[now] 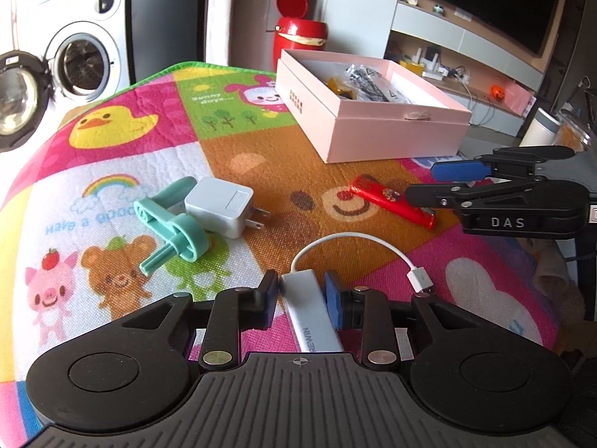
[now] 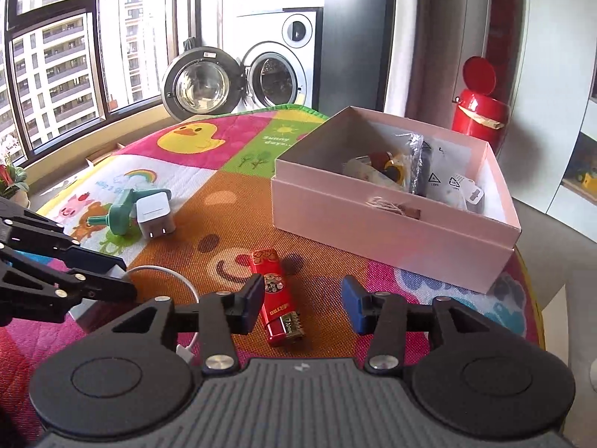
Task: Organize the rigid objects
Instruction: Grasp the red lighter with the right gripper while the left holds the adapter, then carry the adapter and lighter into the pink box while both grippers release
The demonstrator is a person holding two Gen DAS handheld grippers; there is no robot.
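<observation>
Left hand-held gripper (image 1: 301, 295): closed on the white USB adapter (image 1: 315, 317), one pad on each long side of its body, low over the play mat (image 1: 261, 164).
White USB adapter: near edge of the mat; its white cable (image 1: 358, 240) loops away and back to a plug (image 1: 421, 280) lying to the right.
Right hand-held gripper (image 2: 300, 300): jaws spread wide and gripping nothing; the red lighter (image 2: 278, 295) lies on the mat beneath the gap, nearer the left finger. Whether that finger touches it cannot be told.
Red lighter: near middle of the mat, on the bear-face print, in front of the pink box (image 2: 391, 224).
Pink box: far right of the mat, lid off, seated in a wider base; holds a clear plastic bag, a dark item and a yellow-and-black piece, details unclear.
White charger plug (image 1: 220, 205): left of centre, prongs pointing right, touching the teal plastic part (image 1: 175, 224) on its left.
Surface: colourful cartoon play mat over a raised surface; the surface itself is hidden.
Background: washing machine (image 2: 276, 71) with door open at far left; red bin (image 2: 479, 112) with lid up beyond the box.
</observation>
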